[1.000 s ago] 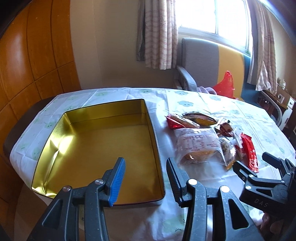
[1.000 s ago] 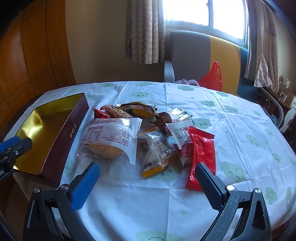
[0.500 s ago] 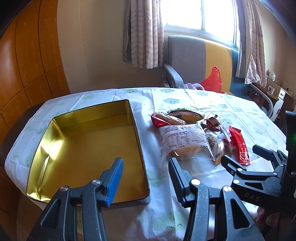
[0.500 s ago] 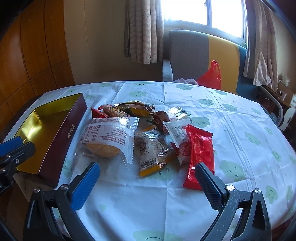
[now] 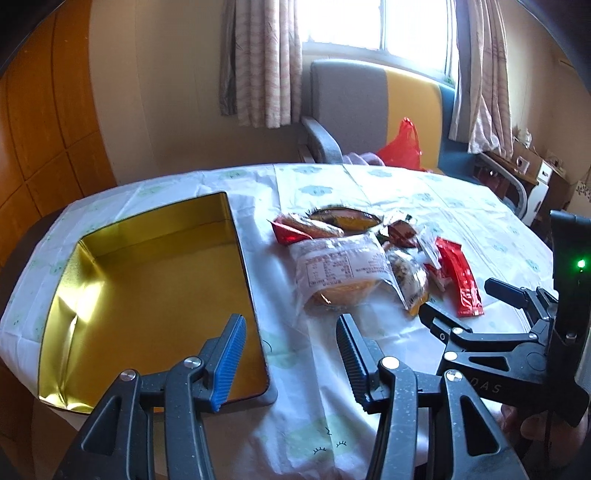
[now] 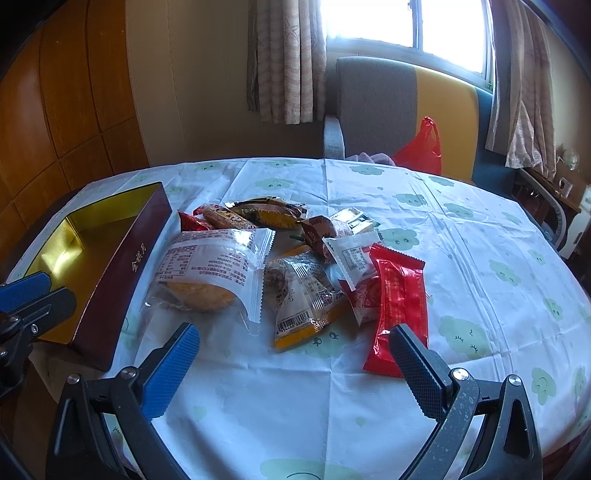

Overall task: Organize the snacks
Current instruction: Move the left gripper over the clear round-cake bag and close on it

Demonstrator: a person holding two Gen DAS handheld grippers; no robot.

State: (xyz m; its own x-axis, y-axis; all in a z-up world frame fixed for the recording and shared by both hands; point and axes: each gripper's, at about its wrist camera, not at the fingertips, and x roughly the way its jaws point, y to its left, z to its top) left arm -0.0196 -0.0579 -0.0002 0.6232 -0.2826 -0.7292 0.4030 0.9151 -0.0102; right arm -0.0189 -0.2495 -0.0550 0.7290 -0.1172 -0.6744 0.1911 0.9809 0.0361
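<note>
Hovering with jaws parted and empty, the left gripper (image 5: pixel 290 354) and right gripper (image 6: pixel 295 363) face light, crinkly, slippery snack packets (image 6: pixel 295 266); the sealed edges look likeliest to pinch.

Daylight floods in on my feeds from the blown-out white window behind the curtains (image 6: pixel 406 22), leaving the room warm and dim. I get glare off the gold-lined rectangular tin (image 5: pixel 147 295). Fisheye bends the edges and blackens the corners; focus stays fairly sharp throughout
</note>
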